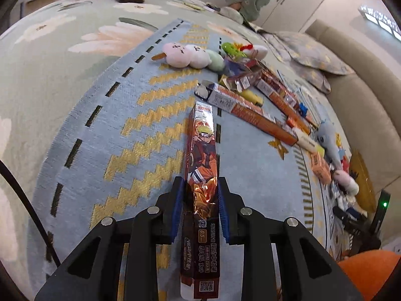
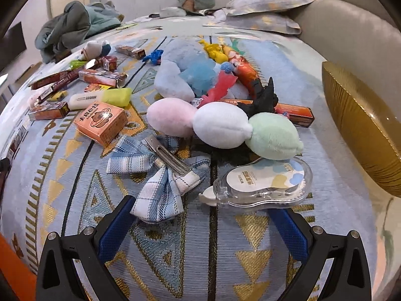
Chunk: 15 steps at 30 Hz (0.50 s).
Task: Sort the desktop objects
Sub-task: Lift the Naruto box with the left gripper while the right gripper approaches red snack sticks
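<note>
Pinching a long, narrow orange pen box point(image 1: 202, 175) printed with a cartoon ninja, the left gripper point(image 1: 199, 200) has its blue-padded jaws pressed against the two long sides, near the box's near end. The box points away over a woven blue-and-gold mat point(image 1: 120, 115); whether its far tip touches the mat I cannot tell. Beyond it, far and right, lie similar orange boxes point(image 1: 250, 110) in a loose row, and a plush dango skewer point(image 1: 193, 55) sits farther off. The box looks light and stiff but thin-walled cardboard with glossy foil, so it may crush or slip; a hold nearer its middle would likely steady it better.

In the right wrist view, the right gripper point(image 2: 203, 228) stands with jaws spread wide and nothing between them, above the mat. Just beyond lie a blue plaid bow hair clip point(image 2: 160, 173) and, to its right, a clear correction-tape dispenser point(image 2: 263, 180). The bow is soft and floppy, best taken by its metal clip; the dispenser is hard and slick.
</note>
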Each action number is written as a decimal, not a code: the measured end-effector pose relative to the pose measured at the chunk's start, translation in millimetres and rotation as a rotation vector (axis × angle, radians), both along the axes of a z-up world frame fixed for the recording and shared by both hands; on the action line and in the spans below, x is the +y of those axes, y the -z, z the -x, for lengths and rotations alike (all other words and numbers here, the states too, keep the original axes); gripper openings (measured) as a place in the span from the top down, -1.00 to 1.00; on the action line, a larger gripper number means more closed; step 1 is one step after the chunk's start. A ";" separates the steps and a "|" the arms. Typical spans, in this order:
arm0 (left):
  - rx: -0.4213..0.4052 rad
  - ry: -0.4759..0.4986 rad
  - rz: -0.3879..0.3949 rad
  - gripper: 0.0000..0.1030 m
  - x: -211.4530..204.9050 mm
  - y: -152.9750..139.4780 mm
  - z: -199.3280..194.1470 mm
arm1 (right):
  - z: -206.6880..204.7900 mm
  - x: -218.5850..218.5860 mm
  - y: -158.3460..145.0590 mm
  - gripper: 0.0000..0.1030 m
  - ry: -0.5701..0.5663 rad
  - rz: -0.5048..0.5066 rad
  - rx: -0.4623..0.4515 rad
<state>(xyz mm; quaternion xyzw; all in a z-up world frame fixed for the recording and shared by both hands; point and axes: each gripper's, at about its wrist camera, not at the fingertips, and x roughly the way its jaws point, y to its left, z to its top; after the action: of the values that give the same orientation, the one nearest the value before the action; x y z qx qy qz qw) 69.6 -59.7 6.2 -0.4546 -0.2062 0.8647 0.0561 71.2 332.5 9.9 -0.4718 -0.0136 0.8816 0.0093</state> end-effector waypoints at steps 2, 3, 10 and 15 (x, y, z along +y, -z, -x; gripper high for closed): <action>0.014 -0.012 -0.006 0.53 0.2 1.2 1.6 | -0.2 1.4 -0.7 -1.00 0.002 0.001 -0.001; 0.020 -0.016 -0.005 0.53 1.3 1.8 2.6 | -2.8 1.6 -1.0 -1.00 0.003 0.000 0.008; 0.063 -0.007 0.003 0.52 1.6 3.4 -0.2 | -26.2 2.8 -35.7 -1.00 -0.032 0.045 -0.015; 0.101 -0.026 -0.027 0.51 -1.2 7.1 -5.0 | -17.5 -35.4 -81.3 -1.00 -0.210 0.099 0.034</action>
<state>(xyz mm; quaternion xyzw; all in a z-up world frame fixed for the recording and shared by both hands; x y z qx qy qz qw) 74.7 -60.9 -1.0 -0.4070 -0.2204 0.8843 0.0612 88.7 297.0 91.2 -0.4526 -0.0191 0.8852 -0.1062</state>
